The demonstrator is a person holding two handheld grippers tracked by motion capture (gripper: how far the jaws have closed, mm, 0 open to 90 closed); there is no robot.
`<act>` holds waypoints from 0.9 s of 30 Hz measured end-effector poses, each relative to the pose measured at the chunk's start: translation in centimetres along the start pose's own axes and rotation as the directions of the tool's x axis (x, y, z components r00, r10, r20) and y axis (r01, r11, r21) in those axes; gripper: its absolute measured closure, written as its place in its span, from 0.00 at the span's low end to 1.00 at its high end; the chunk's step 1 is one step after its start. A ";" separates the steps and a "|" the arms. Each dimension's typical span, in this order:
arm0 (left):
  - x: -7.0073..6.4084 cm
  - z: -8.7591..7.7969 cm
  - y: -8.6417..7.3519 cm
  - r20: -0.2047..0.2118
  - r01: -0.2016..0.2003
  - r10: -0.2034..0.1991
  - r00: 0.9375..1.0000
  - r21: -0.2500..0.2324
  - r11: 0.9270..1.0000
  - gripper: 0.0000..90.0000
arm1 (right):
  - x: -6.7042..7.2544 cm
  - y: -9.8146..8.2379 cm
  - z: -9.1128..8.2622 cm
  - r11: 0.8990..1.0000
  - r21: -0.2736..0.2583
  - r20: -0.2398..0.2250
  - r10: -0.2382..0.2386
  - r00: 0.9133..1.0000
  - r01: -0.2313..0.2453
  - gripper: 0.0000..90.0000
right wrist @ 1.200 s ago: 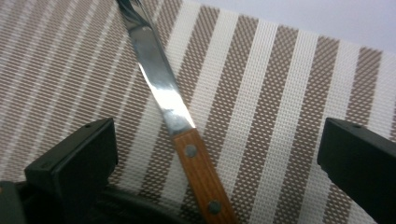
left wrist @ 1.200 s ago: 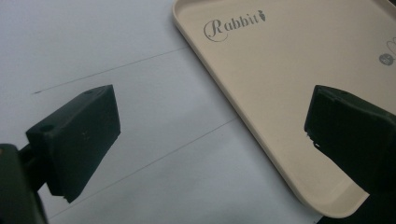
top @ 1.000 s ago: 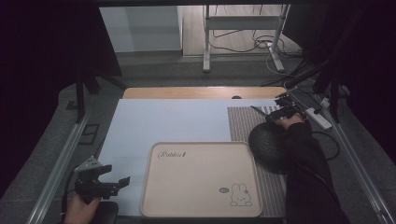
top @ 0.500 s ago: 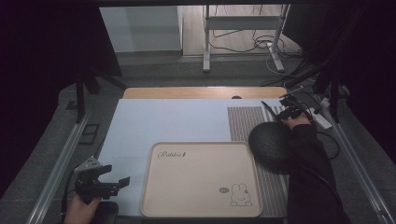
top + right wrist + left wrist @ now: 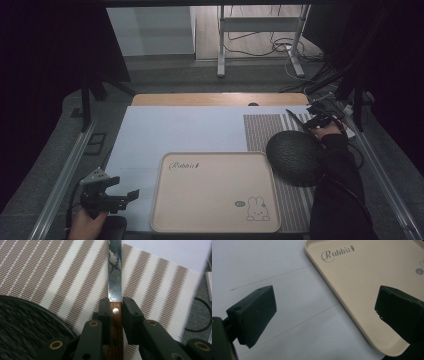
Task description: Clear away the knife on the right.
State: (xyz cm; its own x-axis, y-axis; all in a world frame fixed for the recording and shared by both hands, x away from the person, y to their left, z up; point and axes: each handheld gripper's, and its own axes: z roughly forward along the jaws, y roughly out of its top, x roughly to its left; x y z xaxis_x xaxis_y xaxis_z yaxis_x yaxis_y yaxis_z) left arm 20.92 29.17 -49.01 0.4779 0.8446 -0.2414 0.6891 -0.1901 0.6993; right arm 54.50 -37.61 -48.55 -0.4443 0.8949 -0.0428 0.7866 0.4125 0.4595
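While the right tongs (image 5: 115, 311) have just closed on the knife (image 5: 115, 277) by its wooden handle above the striped mat (image 5: 62, 277), pickup looks done; the tray (image 5: 215, 192) seems empty. Left tongs (image 5: 324, 312) hang wide open, holding nothing.

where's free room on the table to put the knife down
Free: the whole beige rabbit tray, and the pale blue mat between the tray and the wooden far edge. Crowded: the striped placemat, where the dark round woven bowl sits by the right gripper holding the wooden-handled knife.
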 end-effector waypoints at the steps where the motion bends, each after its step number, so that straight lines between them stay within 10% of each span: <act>1: 0.0 0.0 0.0 0.000 0.000 0.000 1.000 0.000 1.000 0.04 | -0.3 -0.1 -0.3 1.000 -0.008 -0.002 0.009 1.000 -0.009 0.86; 9: 0.0 0.1 0.0 -0.001 0.004 -0.004 1.000 0.002 1.000 0.04 | -0.7 -0.6 -2.2 0.999 -0.038 -0.002 0.027 1.000 -0.027 0.86; 27: 0.0 0.0 0.0 -0.002 0.002 -0.002 1.000 0.001 1.000 0.04 | 4.1 -0.9 -2.9 0.999 -0.038 -0.072 -0.015 0.997 0.012 0.86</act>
State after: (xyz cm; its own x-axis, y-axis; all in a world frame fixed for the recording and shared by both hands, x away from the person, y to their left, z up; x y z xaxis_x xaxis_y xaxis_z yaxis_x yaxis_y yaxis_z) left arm 20.96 29.11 -49.00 0.4755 0.8460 -0.2414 0.6908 -0.1892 0.6978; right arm 50.74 -34.76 -46.60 -0.4857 0.8740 0.0141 0.7640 0.4166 0.4927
